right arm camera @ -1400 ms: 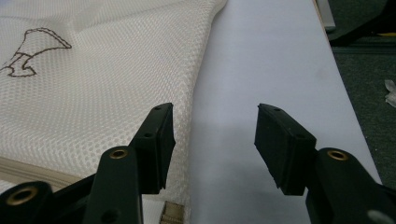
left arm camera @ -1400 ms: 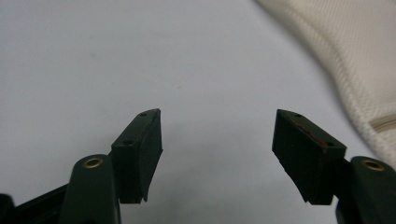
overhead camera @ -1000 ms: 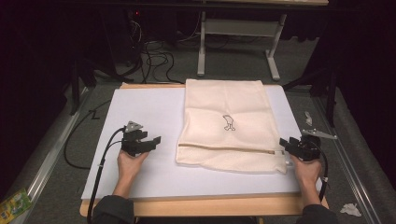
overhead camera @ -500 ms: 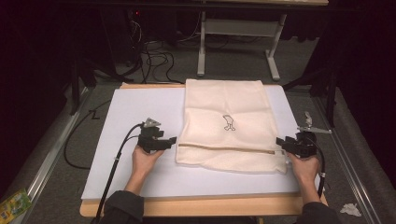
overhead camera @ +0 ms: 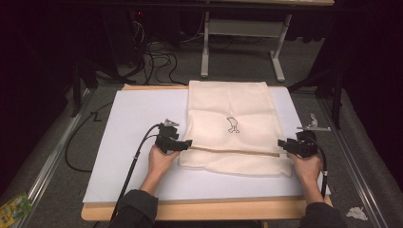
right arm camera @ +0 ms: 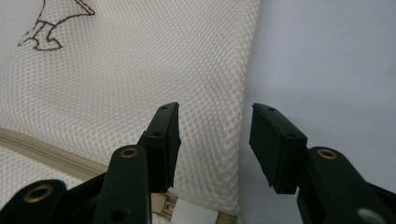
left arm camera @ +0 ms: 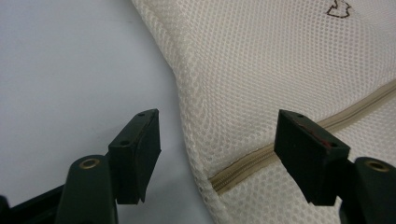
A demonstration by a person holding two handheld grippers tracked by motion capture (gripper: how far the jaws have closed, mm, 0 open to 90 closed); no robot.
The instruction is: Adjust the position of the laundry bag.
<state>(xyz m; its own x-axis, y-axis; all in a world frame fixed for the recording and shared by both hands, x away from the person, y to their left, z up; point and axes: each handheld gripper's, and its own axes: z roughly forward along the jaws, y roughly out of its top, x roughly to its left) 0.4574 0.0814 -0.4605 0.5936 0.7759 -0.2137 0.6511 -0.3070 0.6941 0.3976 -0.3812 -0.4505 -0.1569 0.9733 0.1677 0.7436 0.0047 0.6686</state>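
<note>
Cream mesh bag flat on tabletop; zipper runs claw to claw. Left claw agape astride zipper end; right claw closing over opposite edge, not clamped.

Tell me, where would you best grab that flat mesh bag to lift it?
Probably by its two side edges at the zipper, coming in level from each side. The mesh bag lies flat, so only its edges offer something to pinch. The left gripper and right gripper already straddle those edges, open.
</note>
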